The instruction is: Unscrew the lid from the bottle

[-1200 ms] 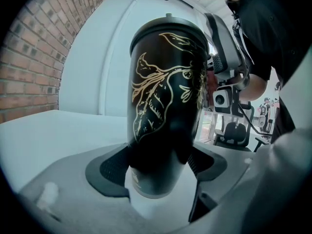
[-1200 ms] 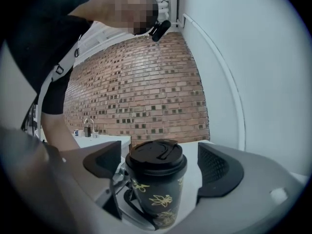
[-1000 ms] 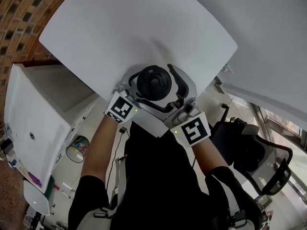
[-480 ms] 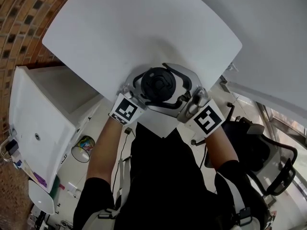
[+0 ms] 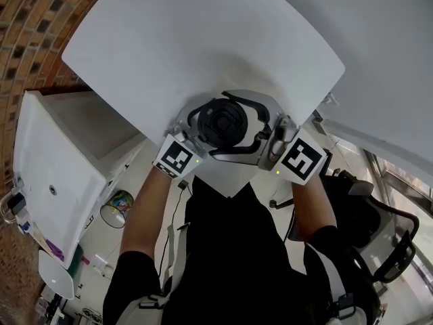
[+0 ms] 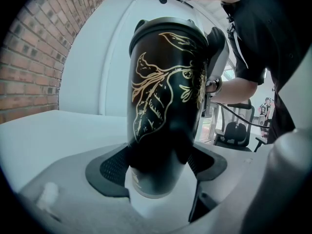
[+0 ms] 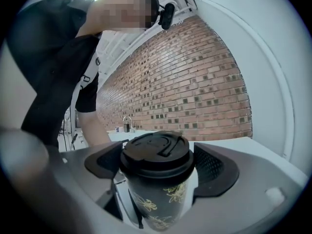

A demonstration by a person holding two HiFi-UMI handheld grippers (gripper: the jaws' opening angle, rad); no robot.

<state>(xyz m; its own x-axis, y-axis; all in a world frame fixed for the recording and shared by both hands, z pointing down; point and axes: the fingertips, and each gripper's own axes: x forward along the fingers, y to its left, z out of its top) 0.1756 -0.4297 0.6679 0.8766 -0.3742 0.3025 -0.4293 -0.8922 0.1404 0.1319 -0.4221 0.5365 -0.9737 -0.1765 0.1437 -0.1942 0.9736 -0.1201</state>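
bottle (image 6: 165, 96): black with gold leaf print, upright over the near corner of the white table (image 5: 203, 39) | left gripper (image 6: 160, 165): jaws clamped on the bottle's lower body, from the left | right gripper (image 7: 158, 162): jaws closed round the black lid (image 7: 155, 152), from the right | lid: seated on the bottle's top

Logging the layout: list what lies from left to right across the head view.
White cabinet → left gripper's marker cube → black lid → right gripper's marker cube → office chair.
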